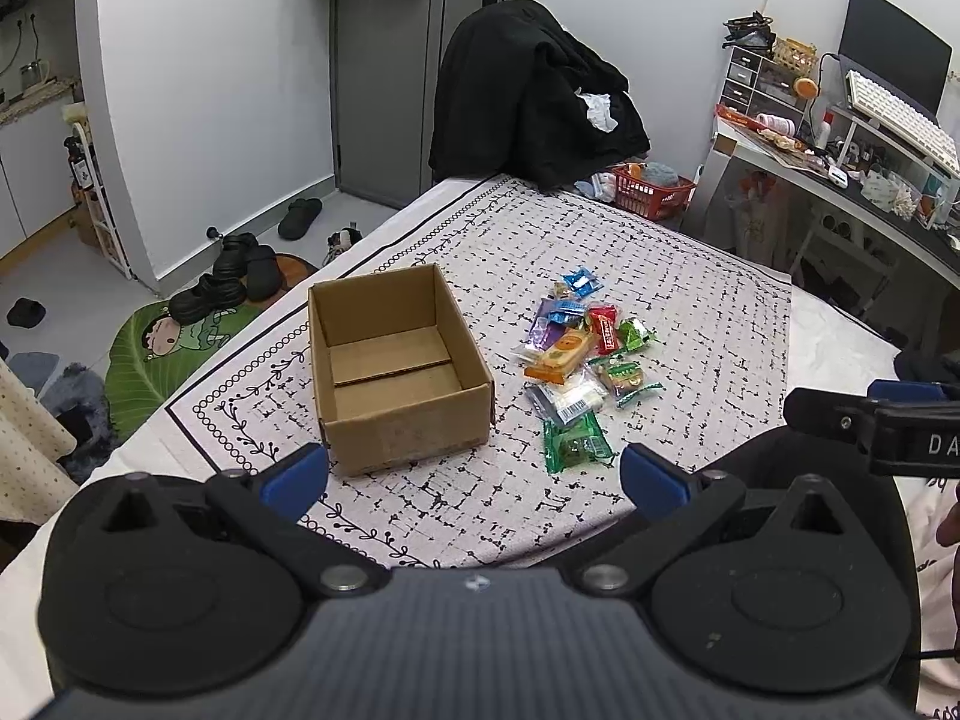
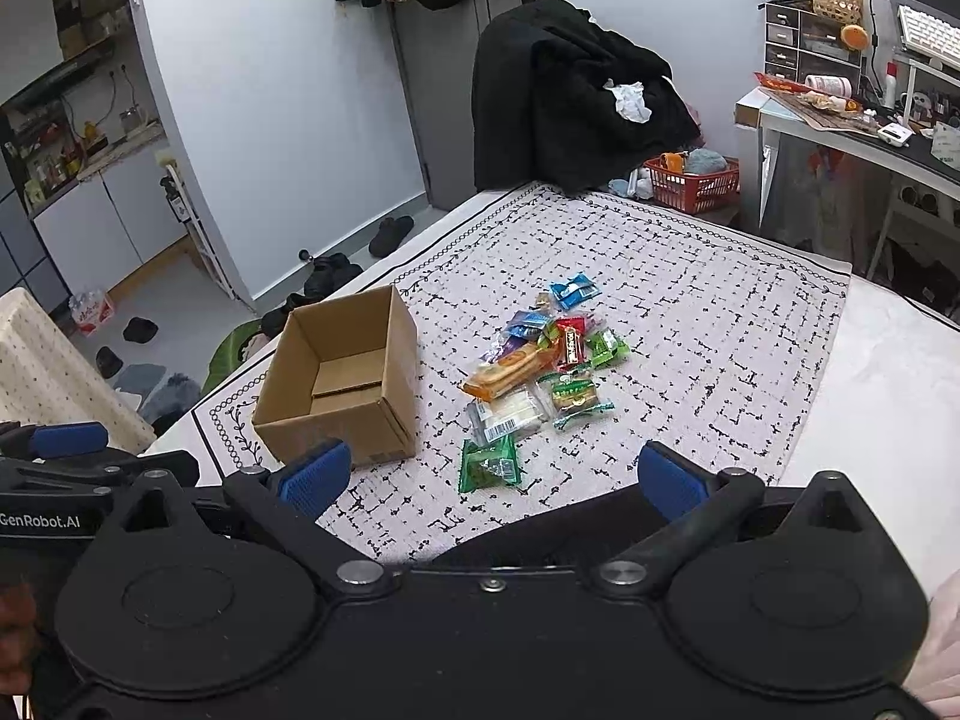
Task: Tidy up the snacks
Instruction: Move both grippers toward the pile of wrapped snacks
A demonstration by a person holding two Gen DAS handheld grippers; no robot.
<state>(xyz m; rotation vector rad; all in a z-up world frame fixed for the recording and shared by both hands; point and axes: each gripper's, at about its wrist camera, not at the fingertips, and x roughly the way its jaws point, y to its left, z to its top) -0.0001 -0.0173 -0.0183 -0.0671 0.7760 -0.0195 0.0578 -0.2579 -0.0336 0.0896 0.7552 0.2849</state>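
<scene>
A patterned cloth [image 1: 660, 276] spreads ahead of both tongs. On it, ahead and left of the left gripper [image 1: 474, 471], an open cardboard box [image 1: 396, 372] stands with nothing in it. Just right of the box lies the snack pile [image 2: 540, 366], straight ahead of the right gripper [image 2: 492, 477], well apart from its tips. The nearest green packet [image 2: 489, 463] lies between its blue fingers [image 2: 315, 477]. Both grippers gape wide, holding nothing.

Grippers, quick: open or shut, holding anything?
Left gripper: open, holding nothing, above the cloth near the box.
Right gripper: open, holding nothing, near the green snack.
</scene>
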